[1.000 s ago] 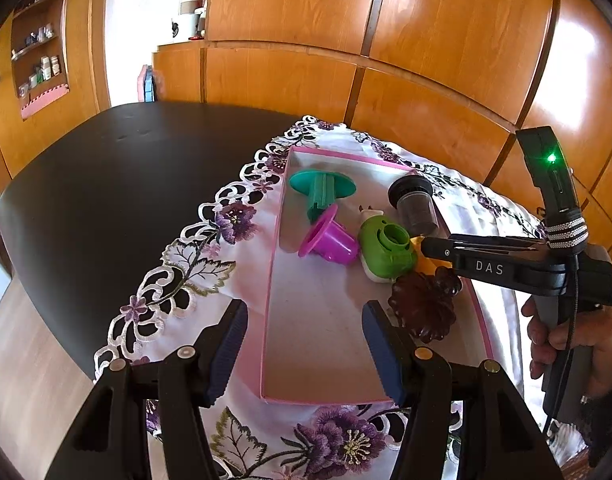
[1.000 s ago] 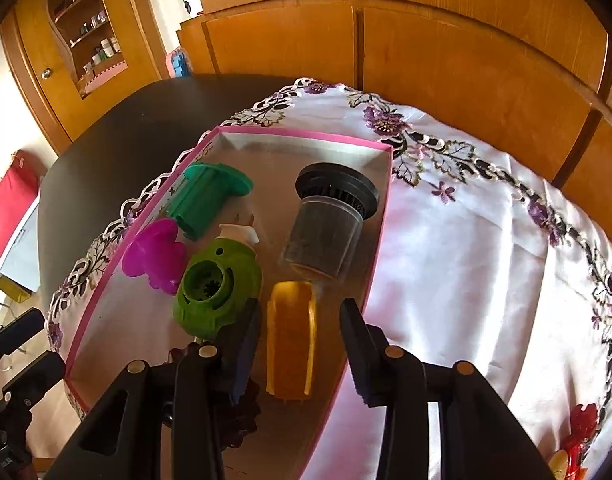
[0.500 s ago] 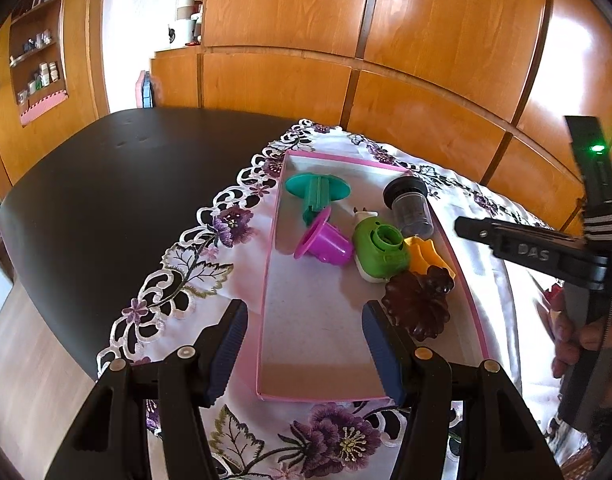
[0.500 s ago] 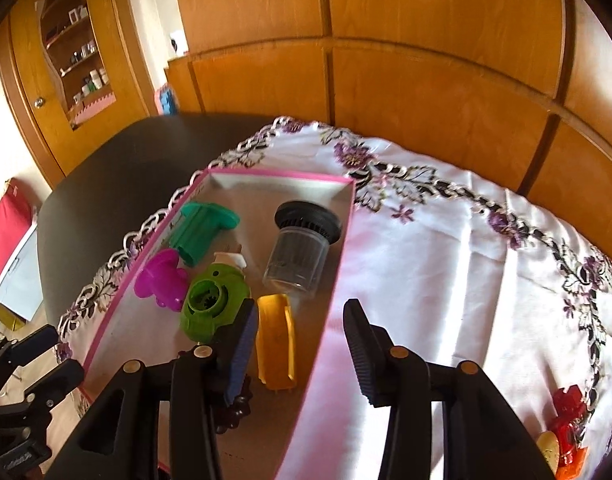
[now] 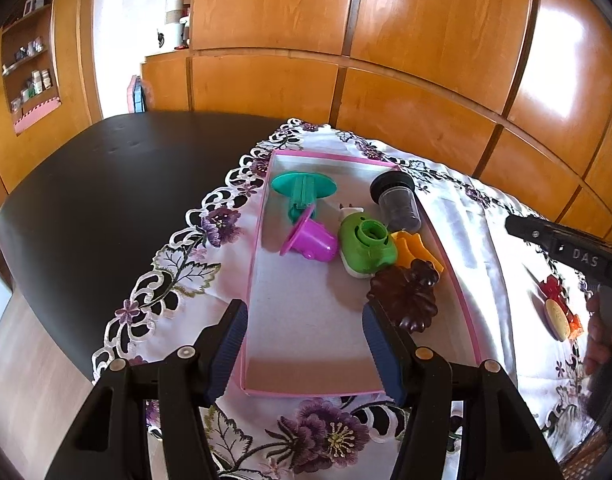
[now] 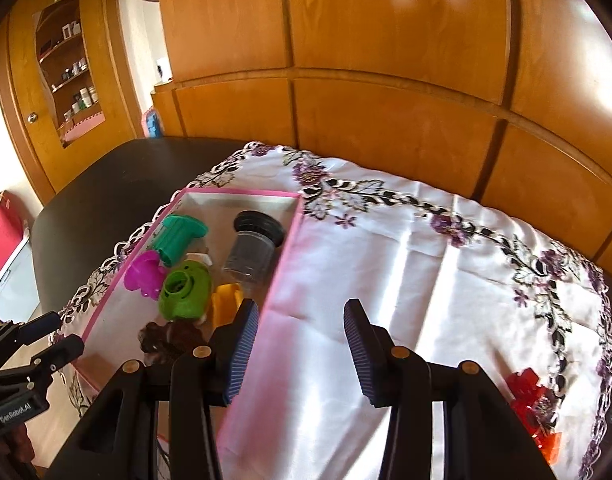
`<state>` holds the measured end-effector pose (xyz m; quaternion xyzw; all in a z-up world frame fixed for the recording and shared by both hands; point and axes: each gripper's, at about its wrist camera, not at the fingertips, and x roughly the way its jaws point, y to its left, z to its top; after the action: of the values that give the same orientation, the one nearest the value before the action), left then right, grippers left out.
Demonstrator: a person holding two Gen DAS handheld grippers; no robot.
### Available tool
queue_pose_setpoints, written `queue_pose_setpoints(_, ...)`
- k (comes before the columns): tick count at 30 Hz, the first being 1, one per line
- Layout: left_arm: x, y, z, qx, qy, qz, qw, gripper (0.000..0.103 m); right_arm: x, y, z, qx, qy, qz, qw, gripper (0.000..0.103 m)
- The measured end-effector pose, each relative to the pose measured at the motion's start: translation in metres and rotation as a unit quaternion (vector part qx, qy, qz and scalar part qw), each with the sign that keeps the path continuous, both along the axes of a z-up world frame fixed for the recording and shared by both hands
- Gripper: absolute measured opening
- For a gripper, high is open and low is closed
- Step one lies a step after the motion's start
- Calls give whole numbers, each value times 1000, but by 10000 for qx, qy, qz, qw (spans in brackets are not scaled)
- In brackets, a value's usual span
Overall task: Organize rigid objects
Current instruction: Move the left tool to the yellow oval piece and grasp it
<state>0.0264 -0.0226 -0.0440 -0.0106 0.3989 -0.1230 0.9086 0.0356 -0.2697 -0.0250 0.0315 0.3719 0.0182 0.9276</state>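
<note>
Six rigid pieces lie in the shallow pink-rimmed tray point(image 5: 262, 216): teal flanged plastic holder point(image 5: 304, 188), magenta plastic cup point(image 5: 309, 238), green rounded plastic gadget point(image 5: 365, 248), dark ribbed-cap jar point(image 5: 395, 200), yellow plastic piece point(image 5: 415, 250), brown flower-shaped mould point(image 5: 405, 300). Only the right view shows the red plastic pieces point(image 6: 535, 412) clearly, on satin embroidered cloth point(image 6: 405, 264) far right, partly cut off. Left gripper point(image 5: 304, 354) and right gripper point(image 6: 302, 354) both gape wide, empty.

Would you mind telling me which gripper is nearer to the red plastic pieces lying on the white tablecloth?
Right. The right gripper hovers over bare tablecloth beside the red plastic pieces; the left gripper hangs at the pink-edged tray's near end, farther off.
</note>
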Motion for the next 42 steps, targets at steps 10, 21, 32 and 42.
queue_pose_setpoints(10, -2, -15, 3, 91, -19, -240, 9997, 61, -31, -92, 10, -136, -53, -949, 9954, 45)
queue_pose_setpoints(21, -3, -57, 4, 307, -18, -754, 9967, 61, -112, -240, -8, 265, -255, -3363, 9410, 45)
queue_pose_setpoints(32, -14, -149, 8, 484, -37, -2034, 9779, 72, -139, -282, -28, 1302, -171, -4141, 9007, 45)
queue_pose_setpoints(42, -47, -272, -5, 795, -136, -3809, 9211, 84, -139, -287, -34, 1543, -85, -4109, 8985, 45)
